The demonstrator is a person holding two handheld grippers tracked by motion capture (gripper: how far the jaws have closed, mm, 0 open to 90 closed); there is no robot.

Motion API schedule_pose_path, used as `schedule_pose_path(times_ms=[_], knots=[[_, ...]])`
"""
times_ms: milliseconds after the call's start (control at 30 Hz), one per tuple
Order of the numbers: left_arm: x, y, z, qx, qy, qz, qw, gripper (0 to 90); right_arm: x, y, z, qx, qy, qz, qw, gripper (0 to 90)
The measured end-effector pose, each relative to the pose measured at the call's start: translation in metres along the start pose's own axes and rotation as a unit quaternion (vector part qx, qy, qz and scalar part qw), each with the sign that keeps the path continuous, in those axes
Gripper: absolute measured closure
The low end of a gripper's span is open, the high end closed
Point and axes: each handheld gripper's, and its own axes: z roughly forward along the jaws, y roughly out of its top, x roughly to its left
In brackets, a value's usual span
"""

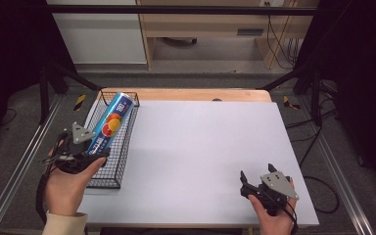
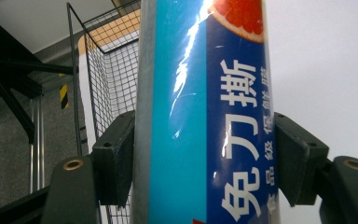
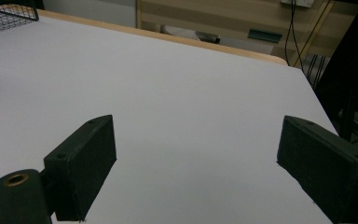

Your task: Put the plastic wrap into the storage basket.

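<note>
Spanning most of the high view, the bench (image 1: 200, 156) lies under a pale sheet, with a black wire basket (image 1: 108, 182) along its left edge. Slanting over that basket is a long blue box of cling film (image 1: 110, 125), its far end propped near the basket's back rim, its near end raised. Clamped on that near end is the left hand-held gripper (image 1: 94, 152), jaws pressed to both sides of the box. Resting low at the bench's near right corner, the right hand-held gripper (image 1: 257, 180) stands wide, with nothing between its jaws. Judging from this, the box is neither fully settled in the basket nor clear of it.
</note>
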Motion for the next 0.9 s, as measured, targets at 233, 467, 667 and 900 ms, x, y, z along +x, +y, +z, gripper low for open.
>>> schedule_pose_path(times_ms=[233, 467, 667, 900], knots=[[0.006, 0.001, 0.007, 0.019, 0.018, 0.001, 0.9997, 32.0, -0.001, 0.0, 0.0, 0.0, 0.0, 0.003, 1.0, 11.8], [0.009, 0.002, 0.018, 0.049, 0.048, 0.006, 0.9976, 32.1, 0.001, 0.001, 0.001, -0.001, 0.005, 0.0, 1.0, 11.8], [0.01, 0.0, 0.028, 0.069, 0.064, -0.001, 0.9956, 32.1, 0.004, 0.002, 0.0, -0.005, 0.014, -0.006, 0.9999, 11.8], [0.011, 0.002, 0.037, 0.089, 0.072, -0.003, 0.9934, 32.1, 0.006, 0.003, -0.001, -0.008, 0.019, -0.009, 0.9998, 11.8]])
